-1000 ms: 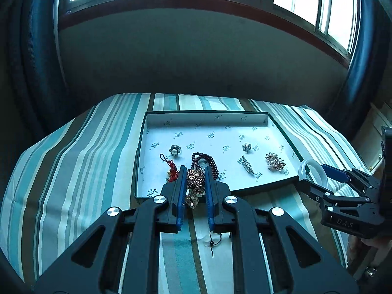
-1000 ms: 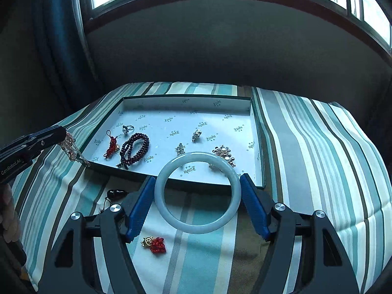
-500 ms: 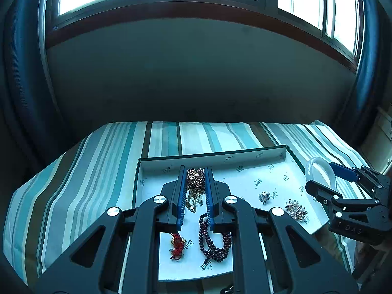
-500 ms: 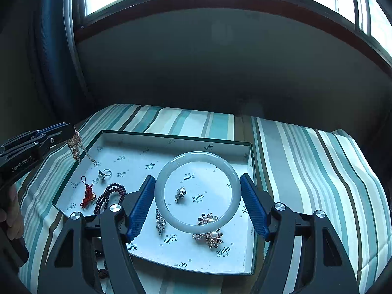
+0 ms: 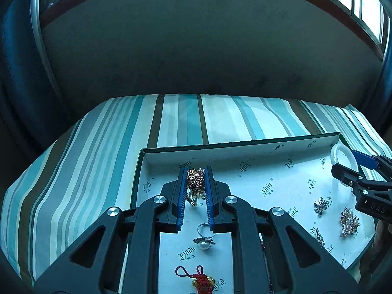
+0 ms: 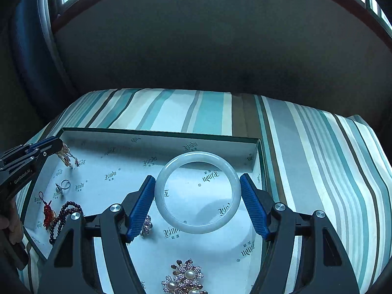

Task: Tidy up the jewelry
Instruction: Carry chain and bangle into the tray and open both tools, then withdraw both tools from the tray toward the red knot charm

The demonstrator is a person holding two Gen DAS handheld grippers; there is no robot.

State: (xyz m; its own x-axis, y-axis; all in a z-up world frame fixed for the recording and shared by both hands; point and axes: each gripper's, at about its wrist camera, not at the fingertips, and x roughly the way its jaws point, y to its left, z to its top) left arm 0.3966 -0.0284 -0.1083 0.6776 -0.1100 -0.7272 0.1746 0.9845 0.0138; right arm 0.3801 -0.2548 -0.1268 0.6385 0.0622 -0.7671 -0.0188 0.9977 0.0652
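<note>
Here, table: a striped cloth (image 6: 306,147) covers it, carrying everything.
Tray: the shallow paper-lined box (image 5: 245,144) already holds several pieces.
Right tool (image 6: 198,203): clamped across a pale bangle (image 6: 161,196), held over the tray's far right corner.
Left tool (image 5: 195,191): pinched nearly together on a bunched gold chain (image 5: 196,181), above the far left corner.
Smaller pieces: pearl ring (image 5: 204,237), red knot charm (image 5: 202,278), dark bead strand (image 6: 61,218), brooch (image 6: 186,279).
Risk: likely the chain snags a ribbed pad and drags on release; the smooth bangle could roll onto the brooch.
</note>
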